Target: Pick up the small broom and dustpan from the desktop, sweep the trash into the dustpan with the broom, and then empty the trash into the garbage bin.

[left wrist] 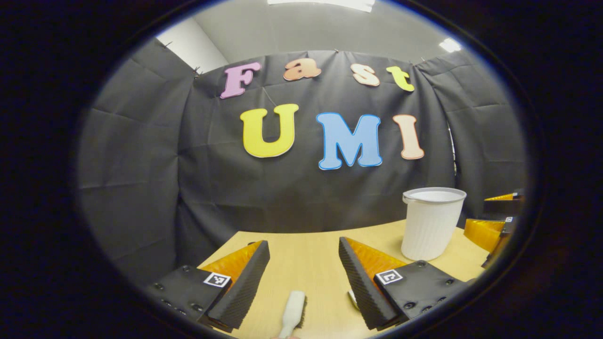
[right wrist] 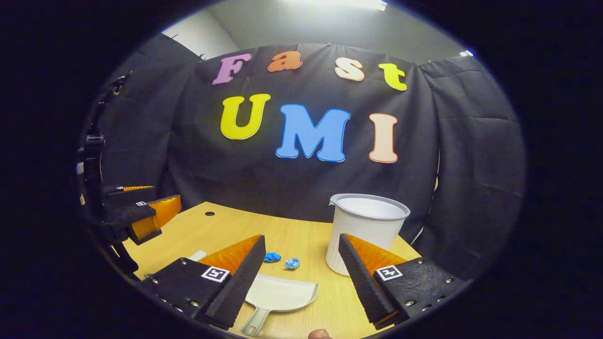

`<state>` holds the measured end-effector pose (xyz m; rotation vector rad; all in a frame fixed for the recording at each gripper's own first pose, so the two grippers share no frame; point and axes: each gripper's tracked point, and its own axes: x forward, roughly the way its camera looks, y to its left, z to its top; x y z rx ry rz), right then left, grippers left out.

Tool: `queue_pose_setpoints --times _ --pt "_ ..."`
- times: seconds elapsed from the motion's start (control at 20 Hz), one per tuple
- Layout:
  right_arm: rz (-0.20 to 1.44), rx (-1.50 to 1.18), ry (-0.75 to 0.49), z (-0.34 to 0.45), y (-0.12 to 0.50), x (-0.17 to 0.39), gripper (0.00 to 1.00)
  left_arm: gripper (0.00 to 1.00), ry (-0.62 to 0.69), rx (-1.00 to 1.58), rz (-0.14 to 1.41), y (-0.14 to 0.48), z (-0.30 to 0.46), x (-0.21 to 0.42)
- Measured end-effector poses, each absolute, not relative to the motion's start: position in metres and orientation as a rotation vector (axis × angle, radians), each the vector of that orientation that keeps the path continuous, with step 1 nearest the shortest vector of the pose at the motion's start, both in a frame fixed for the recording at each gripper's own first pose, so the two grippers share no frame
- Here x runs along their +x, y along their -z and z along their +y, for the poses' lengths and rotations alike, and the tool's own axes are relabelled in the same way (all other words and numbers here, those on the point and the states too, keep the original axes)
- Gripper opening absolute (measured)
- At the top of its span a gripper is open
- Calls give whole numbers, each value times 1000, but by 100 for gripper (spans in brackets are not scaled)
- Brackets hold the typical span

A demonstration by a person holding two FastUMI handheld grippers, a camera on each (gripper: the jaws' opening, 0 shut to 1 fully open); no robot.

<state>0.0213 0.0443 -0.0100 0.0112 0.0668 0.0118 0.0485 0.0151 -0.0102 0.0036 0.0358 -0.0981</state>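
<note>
Pale wood desktop (right wrist: pixel 301 240) carries every task item: we find the small broom (left wrist: pixel 294 308) lying flat between the wide-spread fingers of the left gripper (left wrist: pixel 304 263), and the dustpan (right wrist: pixel 278 294) lying below the equally wide, empty right gripper (right wrist: pixel 301 261). Two crumpled blue trash scraps (right wrist: pixel 281 260) sit just beyond the dustpan's mouth. The white garbage bin (right wrist: pixel 365 226) stands upright nearby; we judge this layout suits a short sweep and tip, with neither tool yet grasped.

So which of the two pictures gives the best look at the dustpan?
The right gripper view: the dustpan lies whole on the desk between that gripper's open tongs, handle towards the camera. In the left gripper view I can make out just a pale sliver by the right finger, possibly its edge.
</note>
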Motion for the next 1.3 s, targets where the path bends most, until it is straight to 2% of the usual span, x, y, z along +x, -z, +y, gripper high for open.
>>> queue_pose_setpoints --times 0.4,0.75,0.95,1.05,1.3 --pt "299 84 -15 58 67 25 97 96 209 17 245 79 12 59" --pt "535 175 -60 86 122 21 98 98 206 10 499 156 32 50" --pt "655 230 -57 89 132 12 98 99 186 2 645 197 45 45" --pt "716 244 -43 88 134 9 98 94 187 13 703 214 51 42" --pt "849 237 -25 89 143 1 98 96 242 62 857 257 54 37"
